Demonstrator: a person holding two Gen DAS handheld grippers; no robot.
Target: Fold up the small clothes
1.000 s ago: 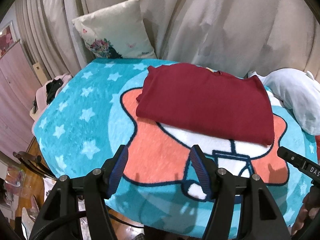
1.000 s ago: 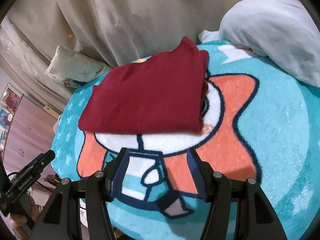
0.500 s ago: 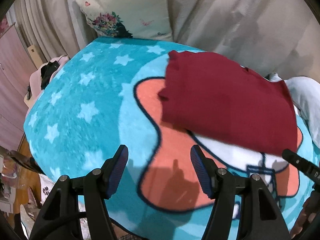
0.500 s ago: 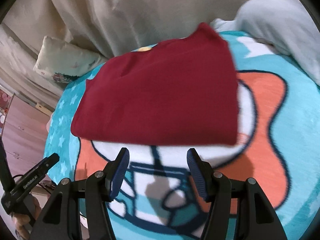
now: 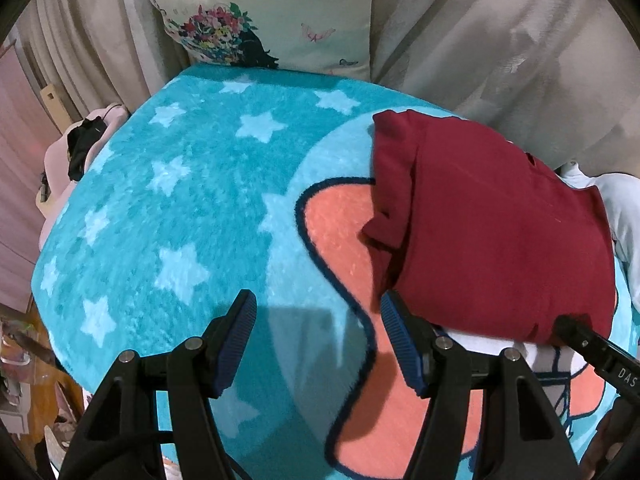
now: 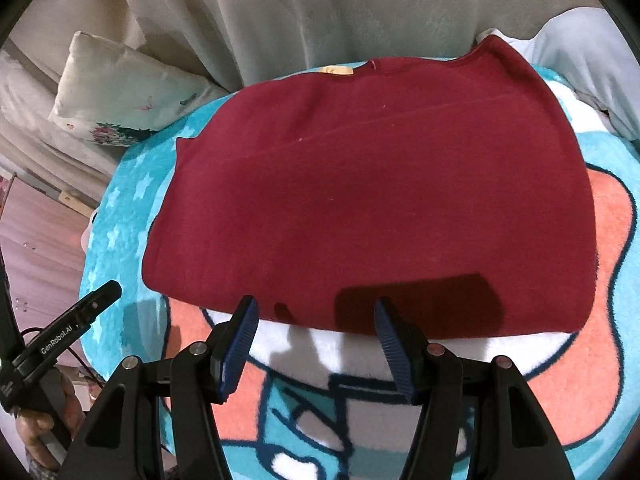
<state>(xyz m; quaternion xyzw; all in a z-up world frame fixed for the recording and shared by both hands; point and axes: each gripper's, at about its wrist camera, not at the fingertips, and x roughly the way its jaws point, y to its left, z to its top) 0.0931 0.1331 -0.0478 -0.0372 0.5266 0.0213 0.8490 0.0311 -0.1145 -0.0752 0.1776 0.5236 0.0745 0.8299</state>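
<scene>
You had the dark red garment [image 6: 372, 200] already folded into a broad flat rectangle on the teal star-print blanket [image 5: 168, 216] covering the bed, so I judged the folding well along, with perhaps a last fold or a tidy-up left. Its near edge lay straight, its left side bunched in loose layers, a small yellow tag at the collar. Your left gripper [image 5: 318, 340] and right gripper [image 6: 314, 340] hovered at that edge, jaws spread and empty

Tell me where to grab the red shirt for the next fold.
Grip the red shirt at its near folded edge, coming in low from the front: that edge lies flat and straight across the blanket, just beyond the open right tool.
</scene>
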